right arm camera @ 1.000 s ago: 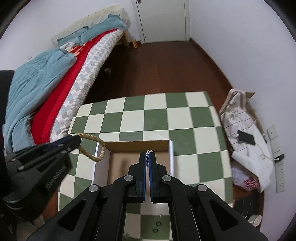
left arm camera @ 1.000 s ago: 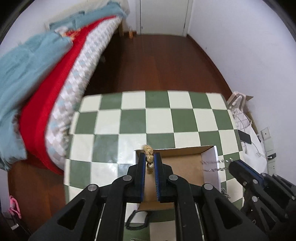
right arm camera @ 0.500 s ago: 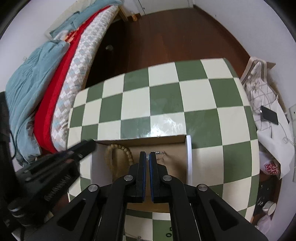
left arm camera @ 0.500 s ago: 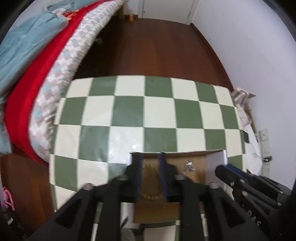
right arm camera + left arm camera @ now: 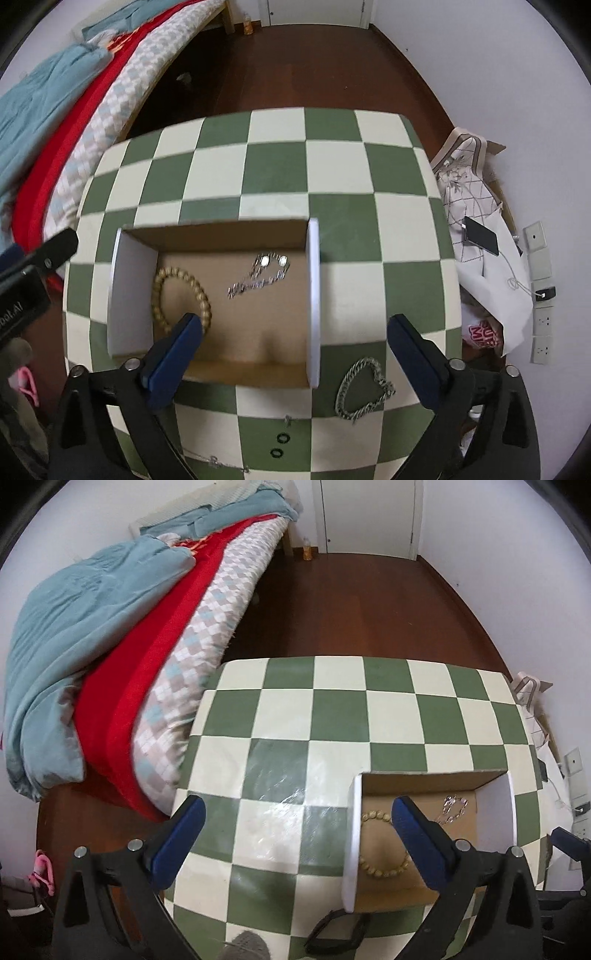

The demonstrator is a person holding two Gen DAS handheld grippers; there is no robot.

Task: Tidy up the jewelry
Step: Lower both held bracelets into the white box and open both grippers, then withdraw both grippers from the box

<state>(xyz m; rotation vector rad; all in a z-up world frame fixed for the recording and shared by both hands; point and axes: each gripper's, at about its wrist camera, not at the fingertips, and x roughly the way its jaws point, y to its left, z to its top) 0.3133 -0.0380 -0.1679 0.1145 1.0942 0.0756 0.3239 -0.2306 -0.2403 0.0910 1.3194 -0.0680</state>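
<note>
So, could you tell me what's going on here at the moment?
A person with a gripper in each hand is sorting jewelry into a cardboard box on a checkered table. The left gripper and right gripper are both open and empty. A beaded bracelet and a silver chain lie in the box. A chunky chain bracelet and two small dark rings lie outside on the table.

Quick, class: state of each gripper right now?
Left gripper: open, holding nothing.
Right gripper: open, holding nothing.

Soft even daylight, fisheye-warped edges
</note>
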